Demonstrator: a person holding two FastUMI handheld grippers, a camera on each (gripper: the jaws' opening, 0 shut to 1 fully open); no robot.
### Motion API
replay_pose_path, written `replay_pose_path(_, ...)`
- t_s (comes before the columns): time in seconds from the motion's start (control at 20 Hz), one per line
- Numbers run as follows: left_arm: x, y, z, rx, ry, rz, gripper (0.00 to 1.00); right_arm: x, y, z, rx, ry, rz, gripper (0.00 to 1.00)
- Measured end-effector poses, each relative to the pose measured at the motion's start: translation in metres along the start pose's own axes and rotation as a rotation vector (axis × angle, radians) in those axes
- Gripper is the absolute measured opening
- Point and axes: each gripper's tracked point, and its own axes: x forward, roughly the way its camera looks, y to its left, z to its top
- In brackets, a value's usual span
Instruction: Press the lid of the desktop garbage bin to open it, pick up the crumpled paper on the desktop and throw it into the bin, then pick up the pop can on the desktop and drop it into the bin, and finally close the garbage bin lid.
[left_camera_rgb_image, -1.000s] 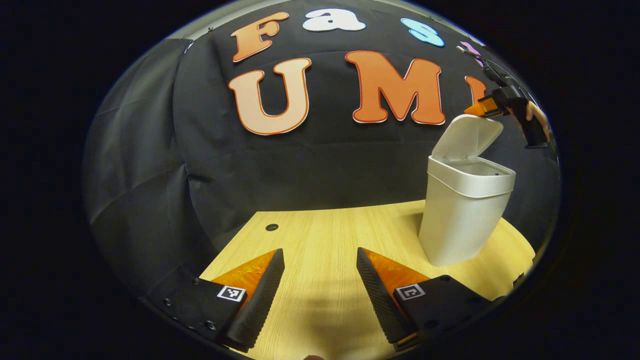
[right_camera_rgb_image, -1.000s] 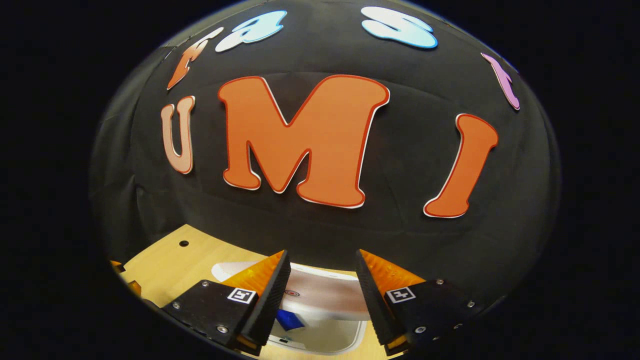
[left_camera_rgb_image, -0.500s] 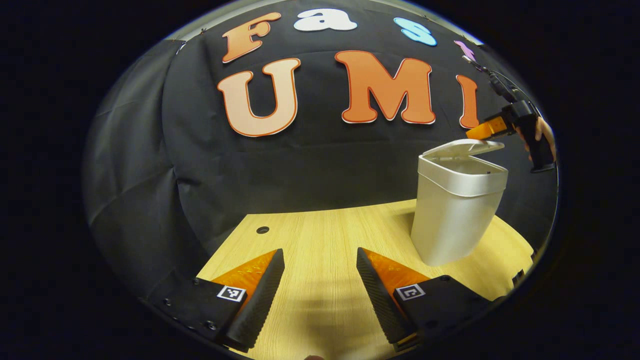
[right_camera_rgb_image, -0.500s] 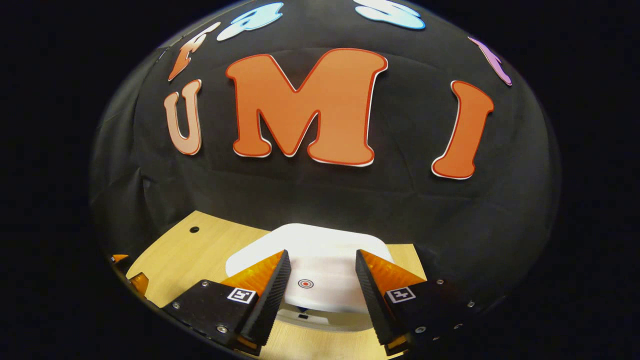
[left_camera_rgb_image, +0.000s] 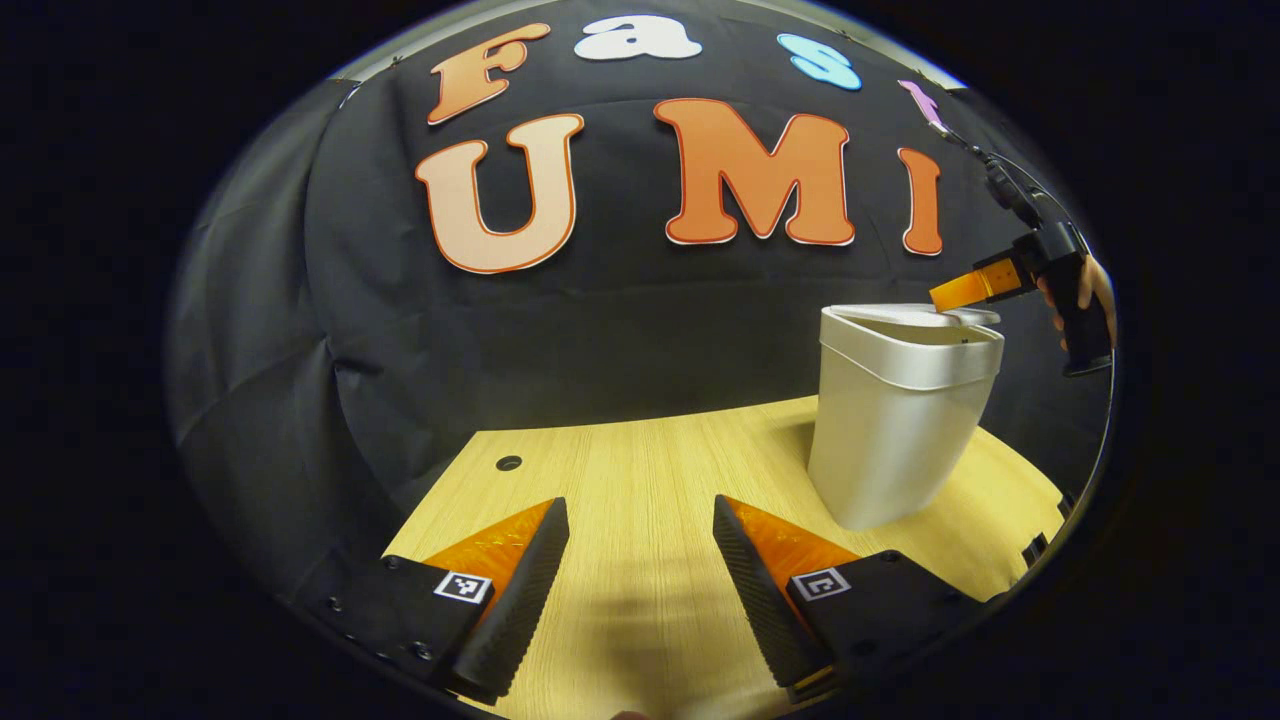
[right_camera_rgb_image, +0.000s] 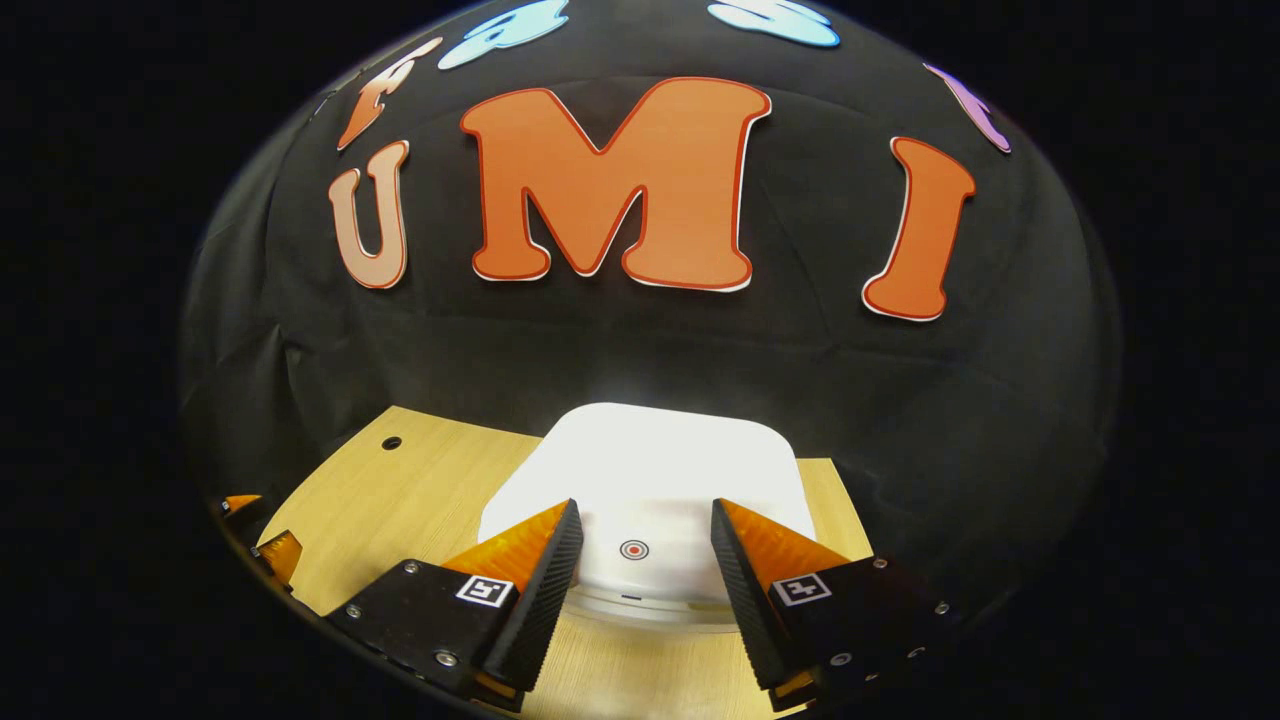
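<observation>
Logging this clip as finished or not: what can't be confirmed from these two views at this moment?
- Contents of the white plastic desktop bin: hidden by its white lid, lowered over the opening in both views.
- Whether the lid is fully latched: left gripper view too distant; in the right gripper view the right hand-held gripper covers the front seam.
- Whether its fingertips touch the lid: neither view settles it.

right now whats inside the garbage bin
Cannot be seen: the white lid covers the garbage bin, hiding its contents. The right gripper sits just over the lid's red ring mark.
</observation>
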Motion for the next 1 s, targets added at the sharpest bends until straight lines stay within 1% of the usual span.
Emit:
replay_pose_path(0.05,0.000,-0.001,0.001,0.004,-0.002,-0.004,0.93,-0.002,0.001,-0.002,0.012,0.003,0.001,0.79)
replay_pose_path(0.15,0.000,0.001,0.001,0.007,-0.004,-0.009,0.94,-0.001,0.002,-0.007,0.037,0.011,-0.004,0.74)
replay_pose_path(0.25,0.000,0.002,-0.002,0.008,-0.002,-0.016,0.93,0.000,0.004,-0.016,0.023,0.032,-0.014,0.72)
replay_pose_path(0.35,-0.002,0.004,-0.002,0.011,-0.002,-0.020,0.94,-0.001,0.005,-0.016,0.020,0.016,-0.024,0.70)
replay_pose_path(0.4,-0.002,0.005,-0.003,0.010,-0.001,-0.023,0.93,-0.003,0.005,-0.016,0.025,0.021,-0.028,0.64)
replay_pose_path(0.45,-0.002,0.006,-0.003,0.010,0.000,-0.027,0.93,-0.004,0.005,-0.016,0.035,0.013,-0.031,0.66)
replay_pose_path(0.5,-0.002,0.007,-0.004,0.011,0.000,-0.030,0.93,-0.004,0.007,-0.016,0.033,0.007,-0.031,0.64)
replay_pose_path(0.55,-0.003,0.008,-0.003,0.013,-0.005,-0.032,0.94,-0.005,0.008,-0.018,0.031,0.001,-0.032,0.58)
replay_pose_path(0.6,-0.004,0.008,-0.002,0.017,-0.008,-0.036,0.94,-0.005,0.009,-0.021,0.036,0.006,-0.034,0.61)
replay_pose_path(0.65,-0.004,0.008,-0.002,0.020,-0.010,-0.040,0.93,-0.005,0.009,-0.020,0.043,-0.001,-0.040,0.57)
replay_pose_path(0.75,-0.005,0.010,-0.003,0.019,-0.012,-0.050,0.93,-0.004,0.011,-0.021,0.044,0.003,-0.059,0.53)
replay_pose_path(0.9,-0.004,0.014,-0.002,0.018,-0.021,-0.065,0.93,-0.005,0.013,-0.022,0.036,0.002,-0.082,0.52)
replay_pose_path(1.0,-0.005,0.018,0.001,0.021,-0.030,-0.076,0.93,-0.006,0.013,-0.022,0.050,-0.006,-0.101,0.43)
